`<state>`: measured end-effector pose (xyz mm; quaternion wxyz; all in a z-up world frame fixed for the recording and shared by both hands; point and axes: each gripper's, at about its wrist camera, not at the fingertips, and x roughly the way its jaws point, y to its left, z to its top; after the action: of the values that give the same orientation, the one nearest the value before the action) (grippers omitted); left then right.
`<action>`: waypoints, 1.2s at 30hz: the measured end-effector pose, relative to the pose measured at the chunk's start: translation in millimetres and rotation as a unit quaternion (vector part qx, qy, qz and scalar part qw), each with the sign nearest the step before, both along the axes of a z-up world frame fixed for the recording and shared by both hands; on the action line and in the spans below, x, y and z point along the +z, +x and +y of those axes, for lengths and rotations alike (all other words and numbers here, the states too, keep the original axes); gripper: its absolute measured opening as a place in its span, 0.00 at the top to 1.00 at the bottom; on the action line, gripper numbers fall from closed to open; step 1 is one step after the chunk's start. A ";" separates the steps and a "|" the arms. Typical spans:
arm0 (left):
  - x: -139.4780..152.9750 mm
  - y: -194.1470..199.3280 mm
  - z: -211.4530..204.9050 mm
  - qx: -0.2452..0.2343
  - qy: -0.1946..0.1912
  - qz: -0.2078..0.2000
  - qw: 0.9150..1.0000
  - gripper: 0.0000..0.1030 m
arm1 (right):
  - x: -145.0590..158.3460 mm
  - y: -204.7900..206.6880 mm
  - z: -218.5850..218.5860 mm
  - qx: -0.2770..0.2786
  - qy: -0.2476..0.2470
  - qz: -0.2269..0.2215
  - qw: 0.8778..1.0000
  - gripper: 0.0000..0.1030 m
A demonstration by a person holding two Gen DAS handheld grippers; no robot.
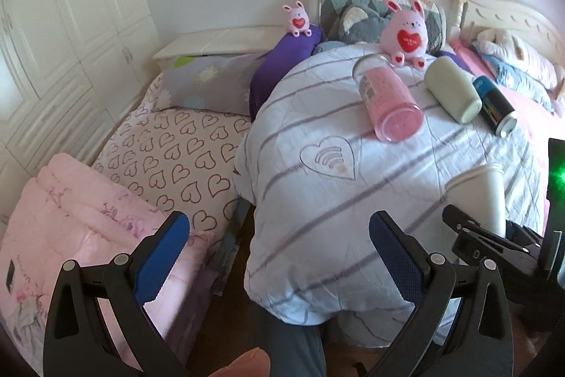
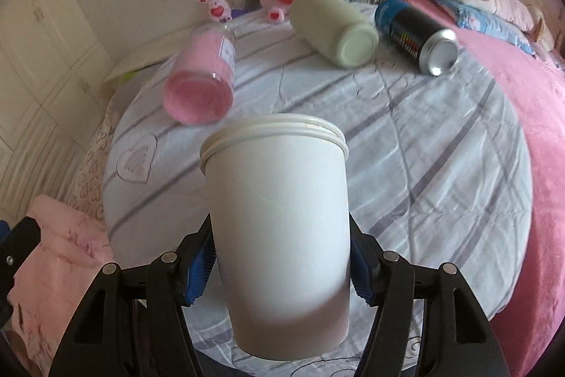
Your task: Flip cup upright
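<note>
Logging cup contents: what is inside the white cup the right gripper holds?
Cannot be seen. The white cup, clamped in the right hand-held gripper, shows only its outer wall and rim in both views; the interior is hidden.

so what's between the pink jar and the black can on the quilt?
The cream bottle, lying on its side between pink jar and black can; right wrist view shows it clearest.

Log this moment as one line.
right gripper: shut on white paper cup | left gripper: open | cup over striped quilt
</note>
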<state>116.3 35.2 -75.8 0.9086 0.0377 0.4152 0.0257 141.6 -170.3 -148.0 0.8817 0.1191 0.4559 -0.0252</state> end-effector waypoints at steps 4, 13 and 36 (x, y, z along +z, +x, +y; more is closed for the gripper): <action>2.7 -9.2 -10.8 0.002 0.013 0.000 1.000 0.00 | -0.6 -7.4 -5.6 0.015 0.009 -0.004 1.000 0.19; 16.6 -31.2 -40.9 -0.010 0.032 -0.009 0.999 0.00 | 31.1 -41.7 -29.1 0.036 0.022 -0.040 0.998 0.18; 41.3 -77.5 -92.2 -0.042 0.027 -0.027 0.998 0.00 | 87.2 -131.7 -86.2 -0.015 -0.020 -0.123 0.992 0.18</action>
<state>38.8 -57.0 -34.5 0.9183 0.0788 0.3880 -0.0003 10.0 -256.4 -60.8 0.9328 0.1103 0.3415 -0.0328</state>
